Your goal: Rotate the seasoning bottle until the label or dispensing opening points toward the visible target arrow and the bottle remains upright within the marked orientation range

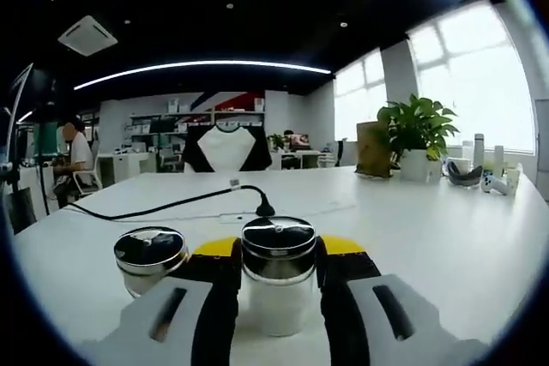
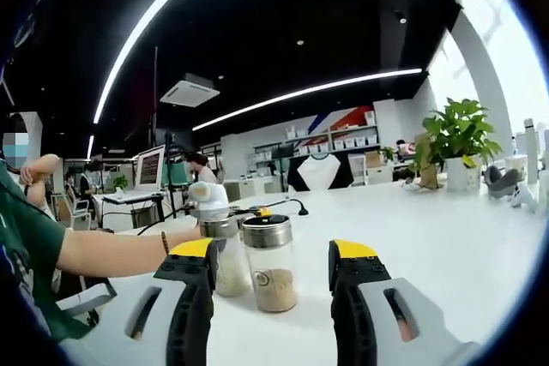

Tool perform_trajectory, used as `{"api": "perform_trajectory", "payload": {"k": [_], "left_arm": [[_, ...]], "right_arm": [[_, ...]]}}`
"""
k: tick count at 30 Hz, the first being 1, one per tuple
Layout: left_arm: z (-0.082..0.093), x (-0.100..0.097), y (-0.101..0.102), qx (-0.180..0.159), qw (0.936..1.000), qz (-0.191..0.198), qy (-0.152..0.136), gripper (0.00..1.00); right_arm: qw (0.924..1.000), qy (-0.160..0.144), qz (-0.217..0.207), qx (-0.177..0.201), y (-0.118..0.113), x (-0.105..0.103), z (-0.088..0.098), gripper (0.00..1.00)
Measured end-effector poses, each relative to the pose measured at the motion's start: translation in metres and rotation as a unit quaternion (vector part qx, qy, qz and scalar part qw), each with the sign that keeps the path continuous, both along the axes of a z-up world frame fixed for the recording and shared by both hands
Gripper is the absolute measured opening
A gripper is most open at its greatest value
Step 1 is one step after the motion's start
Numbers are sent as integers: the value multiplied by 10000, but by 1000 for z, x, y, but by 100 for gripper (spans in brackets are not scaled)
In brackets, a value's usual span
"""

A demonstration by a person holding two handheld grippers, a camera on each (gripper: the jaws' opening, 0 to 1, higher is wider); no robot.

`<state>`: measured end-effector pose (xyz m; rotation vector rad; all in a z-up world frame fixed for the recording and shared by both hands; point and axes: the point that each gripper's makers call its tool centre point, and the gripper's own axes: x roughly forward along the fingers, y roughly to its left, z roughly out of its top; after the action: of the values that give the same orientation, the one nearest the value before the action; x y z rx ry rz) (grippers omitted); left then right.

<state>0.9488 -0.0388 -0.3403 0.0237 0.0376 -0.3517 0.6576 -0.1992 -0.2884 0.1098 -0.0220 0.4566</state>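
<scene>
1. In the left gripper view, the left gripper is at the near edge of the white table, its two yellow-tipped jaws standing on either side of a seasoning bottle.
2. The jaws lie close against the bottle's sides at cap height; firm contact cannot be confirmed from this view.
3. That bottle stands upright on the table. It has a shiny metal cap and a pale body.
4. A second bottle with the same metal cap stands upright just left of the left jaw, outside the grip.
5. A black cable runs across the table beyond the bottles, from the left edge towards the centre.
6. A potted plant stands at the far right of the table, near the windows.
7. In the right gripper view, the right gripper has its jaws spread wide and holds nothing.
8. Between those jaws, nearer the left one, a clear bottle with tan granules in its lower part stands upright, apart from both jaws.
9. Just behind it to the left, a bottle with white contents stands with the other gripper around it.
10. A person's bare forearm reaches in from the left towards that bottle.
</scene>
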Motion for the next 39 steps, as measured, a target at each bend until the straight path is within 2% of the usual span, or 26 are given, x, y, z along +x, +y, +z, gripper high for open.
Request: {"api": "perform_trajectory", "payload": {"k": [11,22,27,32,35,36,39], "left_arm": [[1,-4,-8,96,9997,-131,-187,35],[4,-14,-7,-48,9992,-386,-119,34],[16,-27,-7,-97,9977,-607,-277,34],[27,-40,-3,-147,9963,-781,-312,34],[33,-47,0,201,9941,-942,-505,34],[33,-48,0,218,9940,-943,-502,34],[39,-55,8,-45,9938,-1028,-431,34]], "right_arm": [[10000,4,-71,50,-6,0,0,52],[9999,16,-105,73,-9,0,-1,52],[9999,24,-98,67,-8,1,-2,52],[10000,24,-74,52,-6,1,-2,52],[10000,22,-68,42,-5,1,-2,52],[10000,21,-64,38,-5,1,-2,52],[10000,20,-63,34,-4,1,-2,52]]}}
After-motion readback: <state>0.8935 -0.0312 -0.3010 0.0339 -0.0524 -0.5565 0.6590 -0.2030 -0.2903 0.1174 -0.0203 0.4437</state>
